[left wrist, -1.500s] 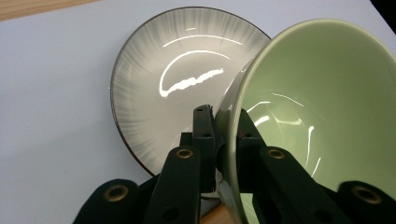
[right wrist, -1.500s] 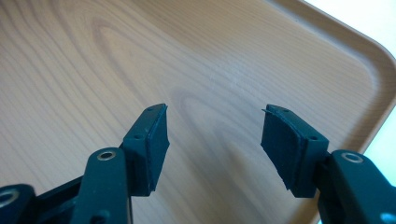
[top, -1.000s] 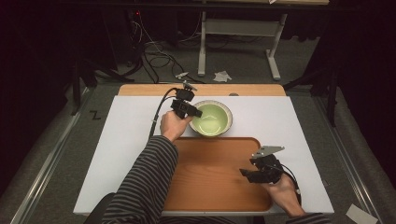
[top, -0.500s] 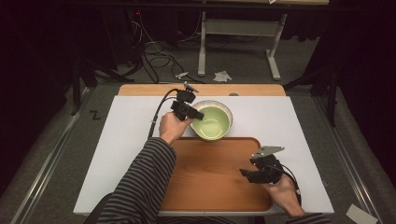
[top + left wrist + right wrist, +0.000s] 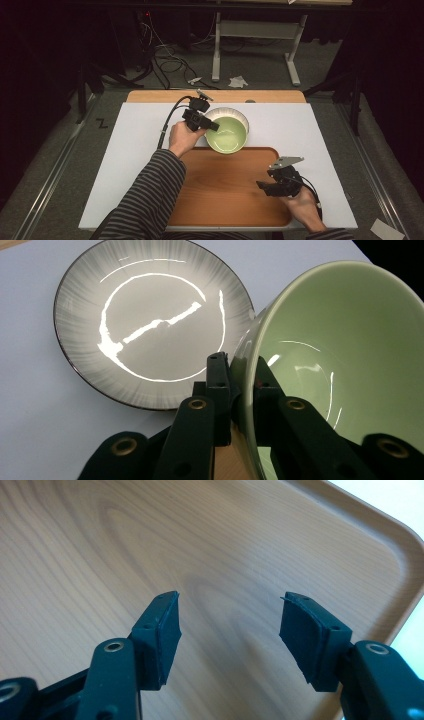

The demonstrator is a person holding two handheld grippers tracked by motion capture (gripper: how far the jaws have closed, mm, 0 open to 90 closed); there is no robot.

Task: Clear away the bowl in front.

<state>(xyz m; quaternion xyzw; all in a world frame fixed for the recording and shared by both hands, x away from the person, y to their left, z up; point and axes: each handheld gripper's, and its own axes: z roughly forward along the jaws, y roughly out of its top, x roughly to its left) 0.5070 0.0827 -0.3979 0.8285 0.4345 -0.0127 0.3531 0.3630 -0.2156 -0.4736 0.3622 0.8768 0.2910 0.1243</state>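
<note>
My left gripper (image 5: 232, 385) was clamped on the rim of the green bowl (image 5: 345, 365), one jaw inside the wall and one outside, and the bowl hung tilted toward the camera. In the left gripper view its right and lower parts ran off the frame, so I could not see its base or whether it touched anything. Just left of it lay a grey plate (image 5: 150, 320) with a dark rim, flat on the white tabletop (image 5: 35, 385); glare hid the plate's centre. From the high view the bowl (image 5: 227, 135) sat at the far edge of the wooden tray (image 5: 220, 195), covering most of the plate (image 5: 218, 114). My right gripper (image 5: 230, 630) hovered over the tray's right half (image 5: 150, 535) with jaws spread wide and nothing between them; how high it stood above the wood I could not judge. My right hand (image 5: 302, 210) was partly cut off at the near edge
</note>
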